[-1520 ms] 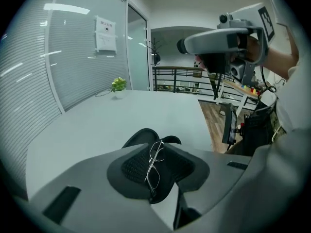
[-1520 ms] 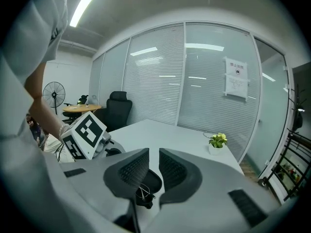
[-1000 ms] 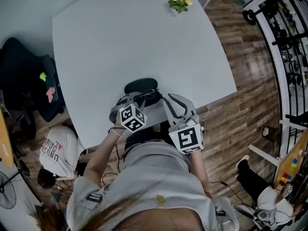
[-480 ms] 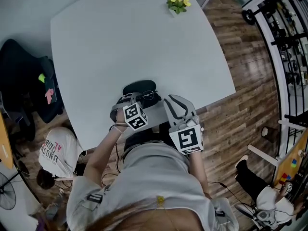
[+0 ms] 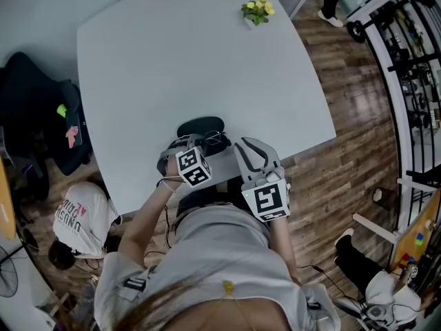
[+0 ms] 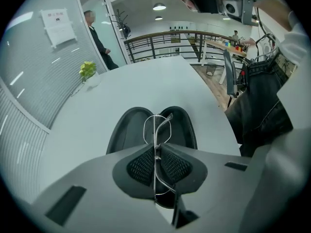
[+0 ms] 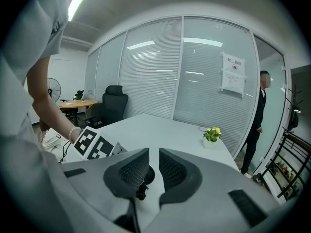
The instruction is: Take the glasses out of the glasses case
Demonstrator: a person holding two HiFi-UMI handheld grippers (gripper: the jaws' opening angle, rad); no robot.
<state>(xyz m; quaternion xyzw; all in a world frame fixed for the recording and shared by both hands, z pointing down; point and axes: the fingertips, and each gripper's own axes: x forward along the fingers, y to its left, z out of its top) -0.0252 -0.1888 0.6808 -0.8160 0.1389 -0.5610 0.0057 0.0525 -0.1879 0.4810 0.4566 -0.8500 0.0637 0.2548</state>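
The black glasses case [image 5: 200, 125] lies open on the grey table [image 5: 179, 54], close to its near edge. In the left gripper view its two halves [image 6: 127, 131] spread beyond the jaws. My left gripper [image 6: 156, 163] is shut on the thin metal-framed glasses [image 6: 157, 126], held edge-on just above the case; in the head view the glasses [image 5: 218, 141] show at the left gripper [image 5: 207, 146]. My right gripper [image 5: 247, 145] hovers just right of the case, jaws a narrow gap apart with nothing between them [image 7: 154, 171]; the case's zipper end [image 7: 141, 190] shows below them.
A small pot of yellow flowers [image 5: 256, 7] stands at the table's far corner. A dark chair with clothes [image 5: 34, 109] is at the left. A person [image 7: 260, 115] stands by the glass wall. Wooden floor [image 5: 344, 95] lies to the right.
My left gripper has shifted slightly right with the glasses in it. The right gripper has held still. A person's legs have come into the head view's top right.
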